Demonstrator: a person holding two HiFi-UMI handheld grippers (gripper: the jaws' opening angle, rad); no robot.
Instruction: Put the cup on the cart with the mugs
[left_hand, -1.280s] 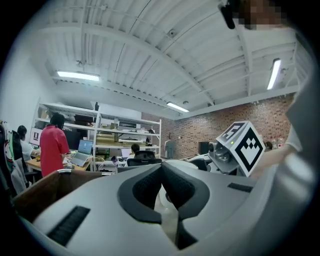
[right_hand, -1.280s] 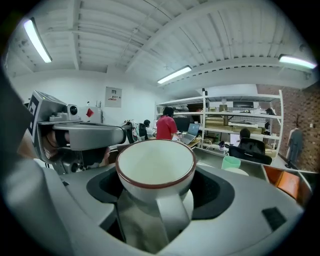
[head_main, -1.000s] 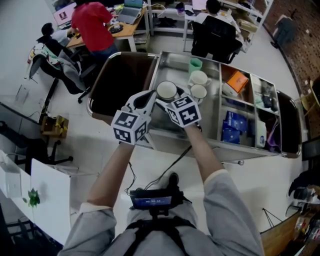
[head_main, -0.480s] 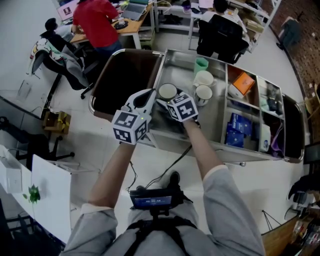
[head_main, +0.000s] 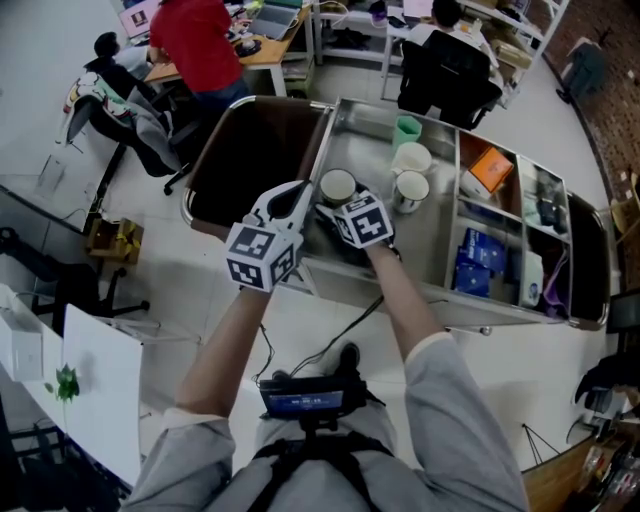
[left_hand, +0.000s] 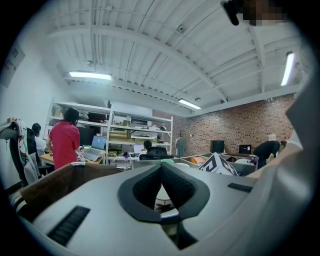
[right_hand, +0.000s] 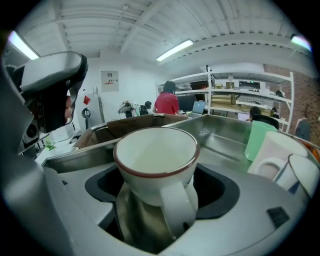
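A white cup with a dark red rim (head_main: 337, 186) stands upright on the steel floor of the cart (head_main: 370, 115), left of two white mugs (head_main: 412, 158) and a green cup (head_main: 406, 130). My right gripper (head_main: 338, 205) reaches around it from the near side. In the right gripper view the cup (right_hand: 156, 160) sits between the jaws of the right gripper (right_hand: 157, 187), handle toward the camera. The jaws are opening and a dark gap shows on each side. My left gripper (head_main: 298, 192) hovers just left of the cup, jaws shut and empty (left_hand: 161, 165).
A dark brown bin (head_main: 250, 150) forms the cart's left end. Right-hand compartments hold an orange box (head_main: 490, 168) and blue packs (head_main: 470, 265). The green cup (right_hand: 257, 140) and a white mug (right_hand: 280, 155) stand close on the right. People sit at desks beyond the cart.
The cup and both grippers keep almost the same places. The cart has drifted slightly down and right in the head view.
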